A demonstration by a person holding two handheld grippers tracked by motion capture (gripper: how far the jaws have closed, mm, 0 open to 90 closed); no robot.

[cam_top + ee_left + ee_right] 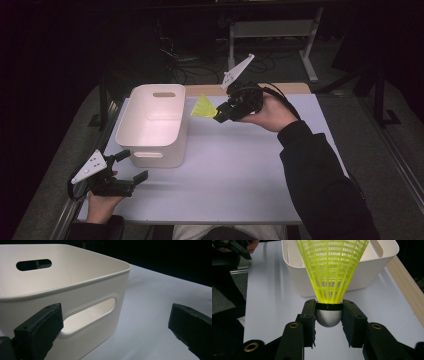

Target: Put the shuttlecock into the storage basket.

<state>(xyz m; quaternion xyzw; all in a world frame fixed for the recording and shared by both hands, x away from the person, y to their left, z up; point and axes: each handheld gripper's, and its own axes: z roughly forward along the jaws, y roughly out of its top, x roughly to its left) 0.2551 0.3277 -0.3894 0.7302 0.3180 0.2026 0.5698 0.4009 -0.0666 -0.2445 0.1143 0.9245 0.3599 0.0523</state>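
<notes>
Beside glossy tub (155,125), tongs (328,315) pinching meshed shuttlecock (332,270)

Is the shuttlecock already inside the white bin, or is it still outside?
Outside. The right hand-held gripper grips the shuttlecock by its cork, above the table just beside the bin, skirt pointing toward the rim.

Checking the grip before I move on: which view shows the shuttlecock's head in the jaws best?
Right gripper view: the shuttlecock sits close up, grey head clamped between both jaws of the right gripper. High view shows it small beside the bin.
</notes>
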